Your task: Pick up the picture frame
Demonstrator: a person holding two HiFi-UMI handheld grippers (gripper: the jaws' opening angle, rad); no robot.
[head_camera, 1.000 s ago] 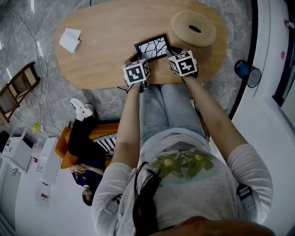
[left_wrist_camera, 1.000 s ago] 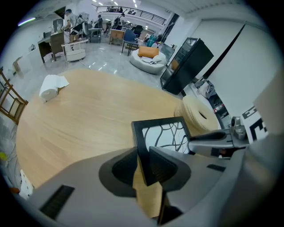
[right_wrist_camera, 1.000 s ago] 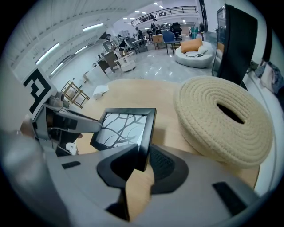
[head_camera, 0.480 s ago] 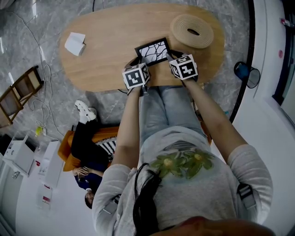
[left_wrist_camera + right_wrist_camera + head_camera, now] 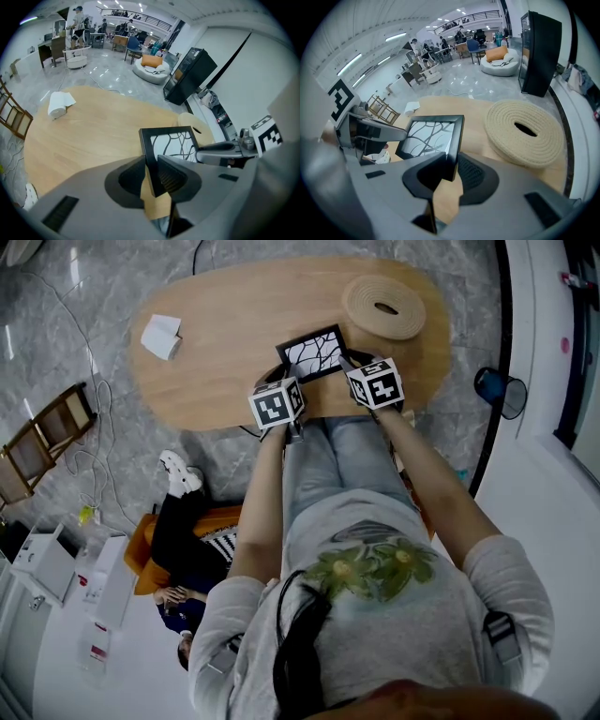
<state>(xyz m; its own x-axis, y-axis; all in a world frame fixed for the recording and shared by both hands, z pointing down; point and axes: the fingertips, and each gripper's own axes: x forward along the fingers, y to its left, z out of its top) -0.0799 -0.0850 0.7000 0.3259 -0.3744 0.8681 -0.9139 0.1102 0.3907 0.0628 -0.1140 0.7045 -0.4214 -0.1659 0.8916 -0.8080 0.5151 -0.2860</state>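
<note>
Before you stands an oval table of pale wood (image 5: pixel 225 324) on a grey marbled floor (image 5: pixel 56 324). On your right end of the top lies a round coil of beige rope with a slot at its middle (image 5: pixel 384 307). Well apart from that coil, at the opposite end, lies a small white roll of paper (image 5: pixel 161 336).

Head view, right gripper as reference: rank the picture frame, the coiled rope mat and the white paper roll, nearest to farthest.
1. picture frame: its right edge is gripped between the right gripper's jaws.
2. coiled rope mat: just beyond, at the right end of the table.
3. white paper roll: at the table's far left end.
</note>
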